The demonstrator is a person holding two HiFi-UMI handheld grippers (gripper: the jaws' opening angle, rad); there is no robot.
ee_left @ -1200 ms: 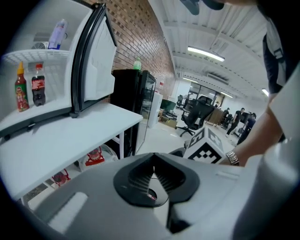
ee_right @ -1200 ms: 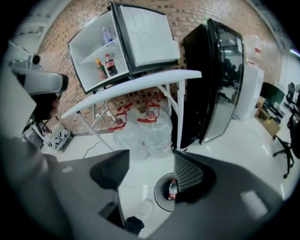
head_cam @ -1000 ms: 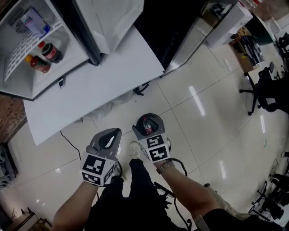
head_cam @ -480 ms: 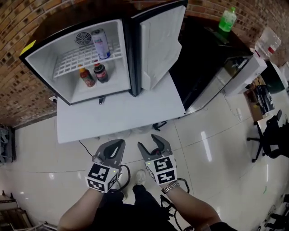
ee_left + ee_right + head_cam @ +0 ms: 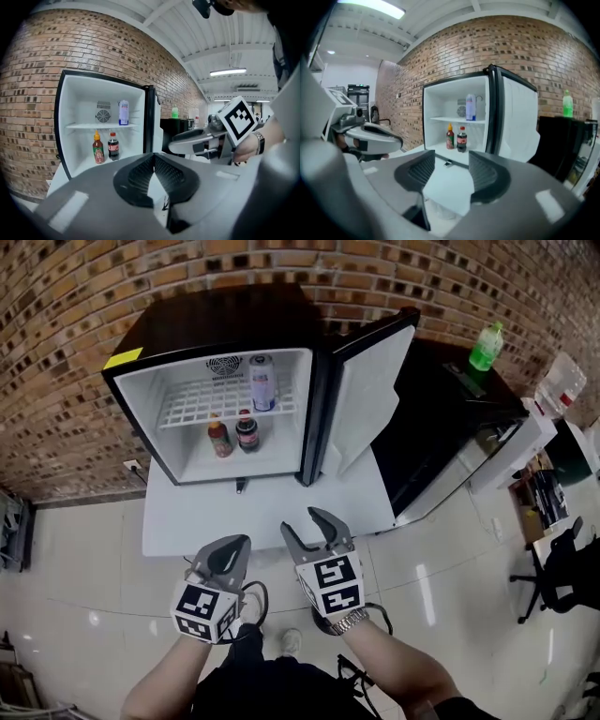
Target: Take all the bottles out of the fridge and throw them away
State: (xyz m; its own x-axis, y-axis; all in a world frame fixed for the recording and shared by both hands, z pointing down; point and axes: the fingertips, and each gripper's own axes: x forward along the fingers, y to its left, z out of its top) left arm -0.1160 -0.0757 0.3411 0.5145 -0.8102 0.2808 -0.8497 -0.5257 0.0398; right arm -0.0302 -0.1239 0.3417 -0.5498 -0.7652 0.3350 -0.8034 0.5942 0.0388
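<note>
The small fridge [image 5: 133,393] stands open on a white table. On its floor are a red sauce bottle [image 5: 219,438] and a cola bottle [image 5: 247,430]. A can [image 5: 262,382] stands on the wire shelf above them. The left gripper view also shows the sauce bottle [image 5: 98,149] and the cola bottle [image 5: 113,146], and the right gripper view shows the cola bottle [image 5: 461,139]. My left gripper [image 5: 233,546] is shut and empty. My right gripper [image 5: 305,521] is open, its jaws have just been closing, and nothing is between them. Both hang in front of the table, well short of the fridge.
The fridge door [image 5: 370,390] swings open to the right. A black cabinet [image 5: 441,427] beside it carries a green bottle [image 5: 486,346]. The white table [image 5: 272,512] juts toward me. A brick wall [image 5: 75,296] is behind, and an office chair [image 5: 562,568] stands far right.
Both grippers have risen from floor level to face the fridge. The floor bin with a cola bottle in it has left the view. The right jaws have narrowed.
</note>
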